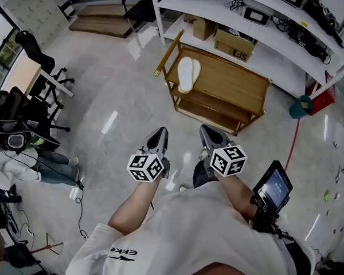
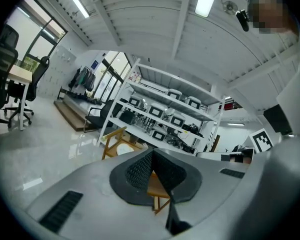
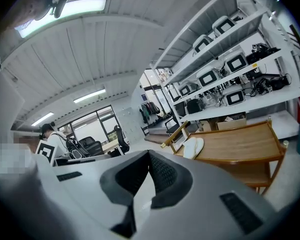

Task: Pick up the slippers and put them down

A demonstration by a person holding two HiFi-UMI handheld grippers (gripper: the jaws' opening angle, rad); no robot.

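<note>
Shelving [image 1: 258,13]: white, long; devices on its levels, cardboard boxes [image 1: 234,43] on the lowest, their contents not visible.
Counter [image 1: 235,87]: wooden, two tiers, just in front of the shelving.
Slippers [image 1: 188,73]: white pair, side by side on the counter's top tier, left end.
Left gripper [image 1: 159,133]: fingers closed together, holding nothing, well apart from the slippers.
Right gripper [image 1: 207,130]: fingers closed together, holding nothing.

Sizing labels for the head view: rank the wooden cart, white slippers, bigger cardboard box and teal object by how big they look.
1. wooden cart
2. bigger cardboard box and white slippers: too alike to rank
3. teal object, smallest
</note>
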